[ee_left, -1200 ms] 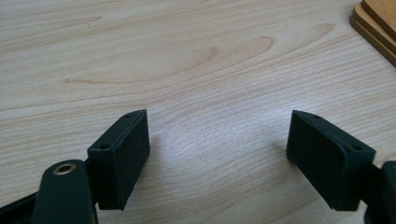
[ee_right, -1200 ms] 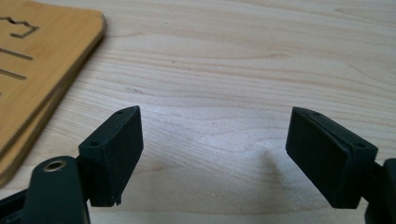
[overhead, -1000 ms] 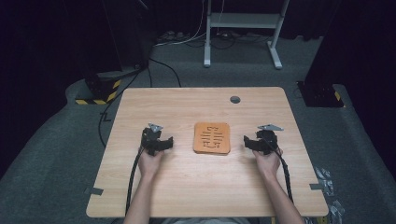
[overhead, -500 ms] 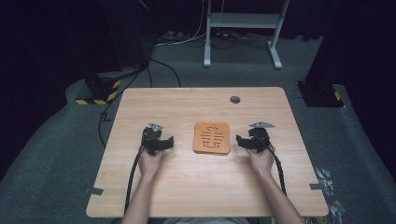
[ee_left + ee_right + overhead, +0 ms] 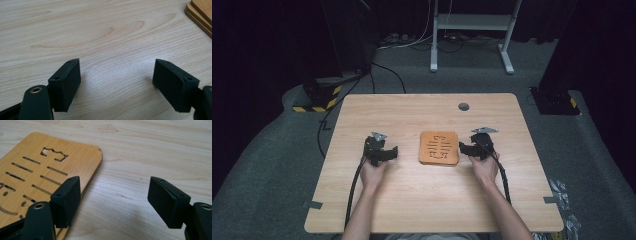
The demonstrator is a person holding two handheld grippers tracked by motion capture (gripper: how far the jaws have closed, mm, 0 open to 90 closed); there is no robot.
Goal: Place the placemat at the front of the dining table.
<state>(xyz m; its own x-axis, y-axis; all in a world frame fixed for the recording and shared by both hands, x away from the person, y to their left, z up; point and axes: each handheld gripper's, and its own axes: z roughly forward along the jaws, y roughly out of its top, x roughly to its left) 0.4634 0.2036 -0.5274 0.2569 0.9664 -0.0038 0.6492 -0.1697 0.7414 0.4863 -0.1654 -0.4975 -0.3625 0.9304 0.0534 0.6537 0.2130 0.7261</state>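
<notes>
An orange-brown wooden board [image 5: 439, 148] with slots cut through it lies flat at the table's middle. In the right gripper view the board [image 5: 37, 175] fills the left side, its corner near my left jaw. My right gripper [image 5: 466, 148] stands open just right of the board, nothing between its fingers. In its own view the right gripper [image 5: 113, 197] hovers over bare wood beside the board's edge. My left gripper [image 5: 393, 152] is open, a short way left of the board. The left gripper [image 5: 116, 83] sees the board's stacked edge [image 5: 201, 13] at the top right.
The light wooden table [image 5: 412, 200] has a round grey cable hole [image 5: 463, 106] at the back right. Tape tabs [image 5: 312, 204] mark its front corners. Cables trail from both grippers toward the front edge. A white metal stand [image 5: 469, 30] sits on the floor beyond.
My right gripper has slid left, closing on the board's right edge. The left gripper has stayed where it was.
</notes>
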